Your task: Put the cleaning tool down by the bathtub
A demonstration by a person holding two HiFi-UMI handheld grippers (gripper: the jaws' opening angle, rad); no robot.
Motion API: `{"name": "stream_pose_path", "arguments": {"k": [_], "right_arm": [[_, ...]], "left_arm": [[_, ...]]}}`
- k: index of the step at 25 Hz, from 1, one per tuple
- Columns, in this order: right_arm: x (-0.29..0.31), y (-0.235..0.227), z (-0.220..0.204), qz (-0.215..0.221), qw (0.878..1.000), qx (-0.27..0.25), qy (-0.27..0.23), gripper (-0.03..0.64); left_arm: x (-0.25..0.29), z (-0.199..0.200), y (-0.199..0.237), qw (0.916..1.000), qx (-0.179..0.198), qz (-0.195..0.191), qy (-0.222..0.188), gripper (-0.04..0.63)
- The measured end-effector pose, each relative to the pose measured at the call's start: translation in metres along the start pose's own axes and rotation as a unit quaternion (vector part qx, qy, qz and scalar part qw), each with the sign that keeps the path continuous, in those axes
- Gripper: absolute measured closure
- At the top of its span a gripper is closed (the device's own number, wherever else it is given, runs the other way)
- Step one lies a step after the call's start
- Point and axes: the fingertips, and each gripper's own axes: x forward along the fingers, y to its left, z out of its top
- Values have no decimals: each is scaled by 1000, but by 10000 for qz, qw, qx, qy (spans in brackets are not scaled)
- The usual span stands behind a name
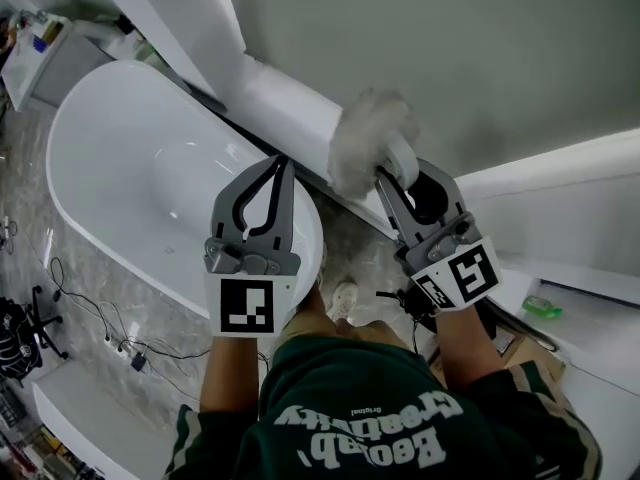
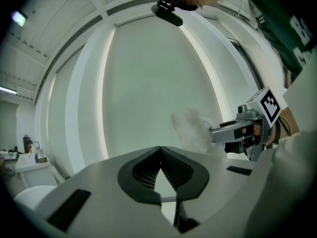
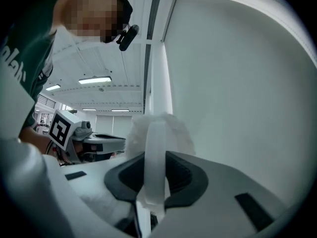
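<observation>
The cleaning tool (image 1: 372, 143) is a fluffy white duster head on a white handle (image 3: 154, 152). My right gripper (image 1: 397, 175) is shut on that handle, and the fluffy head (image 3: 159, 127) sticks out past the jaws toward the grey wall. In the left gripper view the duster (image 2: 190, 128) shows at the right, held by the right gripper (image 2: 232, 131). My left gripper (image 1: 282, 165) hangs over the near end of the white bathtub (image 1: 130, 148), its jaws shut with nothing between them (image 2: 159, 150). The two grippers are side by side, a hand's width apart.
A white ledge (image 1: 290, 98) runs along the wall behind the tub. A green bottle (image 1: 541, 307) lies on the white surface at the right. Cables (image 1: 100, 318) trail over the marble floor left of the tub. A shoe (image 1: 343, 299) stands between tub and ledge.
</observation>
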Motion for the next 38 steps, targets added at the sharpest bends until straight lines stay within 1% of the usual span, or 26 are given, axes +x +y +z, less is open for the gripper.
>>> {"name": "stream_pose_path", "arguments": {"k": [3, 5, 8, 12, 15, 22, 26, 30, 32, 35, 37, 38], "right_arm": [[23, -3, -15, 54, 9999, -5, 128, 523], [39, -2, -23, 103, 9997, -19, 226, 523], [64, -4, -41, 205, 9987, -14, 469, 523], [90, -10, -73, 317, 9961, -129, 812, 523], [106, -15, -101, 360, 9942, -111, 1012, 523], [160, -26, -166, 406, 9868, -155, 1563, 523], [181, -24, -208, 658, 9805, -176, 1844, 523], [200, -26, -248, 805, 9718, -235, 2204, 523], [207, -29, -266, 788, 9679, -212, 2377, 523], [217, -37, -290, 692, 9617, -154, 2648, 523], [226, -43, -305, 631, 9573, -299, 2804, 523], [230, -46, -312, 620, 9548, -411, 2877, 523]], "left_arm": [[12, -18, 9, 10000, 64, -30, 13, 586], [18, -29, 19, 10000, -17, -63, 25, 586], [24, -46, 35, 9999, -129, -9, 37, 586], [32, -73, 46, 9996, -266, 99, 86, 586], [38, -93, 47, 9995, -277, 149, 19, 586], [57, -145, 71, 9985, -498, 240, 32, 586], [68, -174, 76, 9977, -644, 211, 46, 586], [82, -200, 80, 9975, -671, 196, 79, 586], [86, -212, 81, 9973, -691, 201, 133, 586], [88, -226, 84, 9968, -682, 339, 226, 586], [88, -234, 86, 9965, -710, 358, 267, 586], [87, -239, 87, 9958, -792, 361, 278, 586]]}}
